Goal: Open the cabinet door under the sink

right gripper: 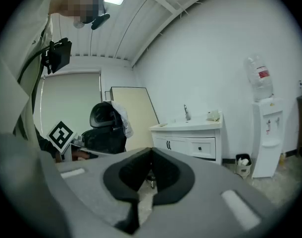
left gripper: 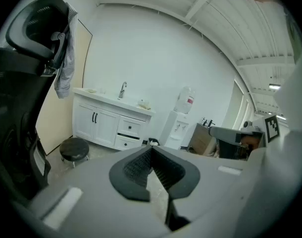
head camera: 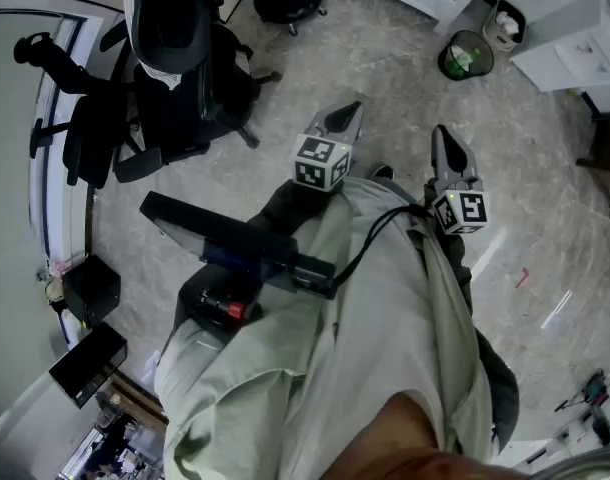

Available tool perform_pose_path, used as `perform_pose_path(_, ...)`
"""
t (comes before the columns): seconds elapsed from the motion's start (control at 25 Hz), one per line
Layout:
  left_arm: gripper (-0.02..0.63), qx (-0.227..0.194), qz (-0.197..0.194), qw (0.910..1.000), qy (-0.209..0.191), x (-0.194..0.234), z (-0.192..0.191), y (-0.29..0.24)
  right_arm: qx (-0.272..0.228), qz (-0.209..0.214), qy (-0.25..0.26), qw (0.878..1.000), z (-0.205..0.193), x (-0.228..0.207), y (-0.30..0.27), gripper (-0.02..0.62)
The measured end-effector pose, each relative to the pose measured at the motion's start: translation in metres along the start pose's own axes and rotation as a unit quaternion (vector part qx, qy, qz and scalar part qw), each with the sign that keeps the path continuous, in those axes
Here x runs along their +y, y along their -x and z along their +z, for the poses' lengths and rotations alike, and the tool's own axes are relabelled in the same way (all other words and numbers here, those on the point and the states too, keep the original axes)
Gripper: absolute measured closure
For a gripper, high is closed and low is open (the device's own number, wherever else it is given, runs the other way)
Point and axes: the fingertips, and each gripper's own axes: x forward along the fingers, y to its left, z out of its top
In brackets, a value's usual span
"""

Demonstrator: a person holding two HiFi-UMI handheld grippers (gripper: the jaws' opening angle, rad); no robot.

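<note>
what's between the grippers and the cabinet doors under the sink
a round black stool stands just before the cabinet doors, toward their left; nothing else visible is in the way

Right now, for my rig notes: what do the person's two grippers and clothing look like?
Both the left gripper and right gripper are grey, tapering to pointed jaws lined with black ribbed pads. Each carries a white cube with black square markers. A black cable crosses the pale grey-green garment.
</note>
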Motion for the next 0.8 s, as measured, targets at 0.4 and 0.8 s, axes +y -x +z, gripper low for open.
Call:
perform_pose_path(0.4, 0.598, 0.006, -0.006, 1.0000, -0.001, -0.012, -0.005, -0.005, -0.002, -0.011, -0.005, 1.000, -0.002, -0.010, 0.013, 0.594)
perform_pose_path(0.8, 0.598, 0.002, -0.001, 1.0000, 0.002, -0.016, -0.010, -0.001, -0.009, 0.007, -0.007, 1.000, -0.001, -0.006, 0.018, 0.594)
